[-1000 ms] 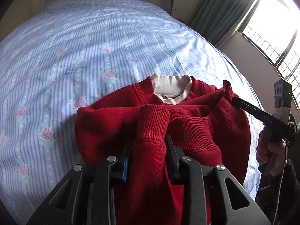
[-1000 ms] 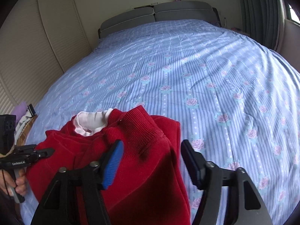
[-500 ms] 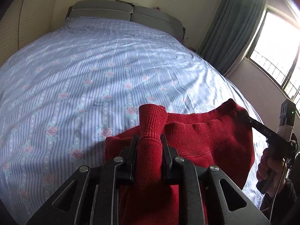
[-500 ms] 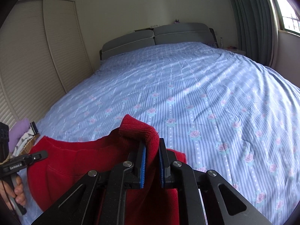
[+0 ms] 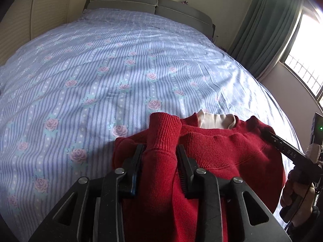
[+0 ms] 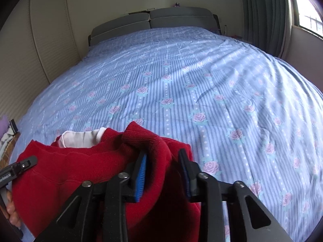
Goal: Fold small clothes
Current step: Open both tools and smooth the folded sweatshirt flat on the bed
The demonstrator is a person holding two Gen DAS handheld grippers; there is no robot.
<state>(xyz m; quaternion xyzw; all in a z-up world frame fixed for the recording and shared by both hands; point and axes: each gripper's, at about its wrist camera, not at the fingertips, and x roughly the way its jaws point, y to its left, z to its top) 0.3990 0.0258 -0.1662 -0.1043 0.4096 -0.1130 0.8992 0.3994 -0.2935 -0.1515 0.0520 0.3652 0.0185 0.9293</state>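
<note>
A small red sweater point(image 5: 222, 157) with a white collar point(image 5: 216, 120) lies on the bed near its front edge, its lower part folded up towards the collar. My left gripper point(image 5: 160, 157) has its jaws parted around a ribbed red cuff point(image 5: 163, 129) that stands between them. My right gripper point(image 6: 162, 163) also has its jaws parted, with the sweater's point(image 6: 70, 173) other ribbed edge point(image 6: 145, 137) between its blue pads. Each gripper shows at the edge of the other's view.
The bed has a blue striped sheet with pink roses point(image 6: 201, 92) and a grey headboard point(image 6: 153, 22). A curtain and bright window point(image 5: 298, 50) are to the right. A closet wall point(image 6: 30, 60) stands to the left.
Both grippers' jaws, tightly shut on the sweater's ribbed edges half a second ago, have parted. The folded sweater has come down towards the bed and the white collar shows again.
</note>
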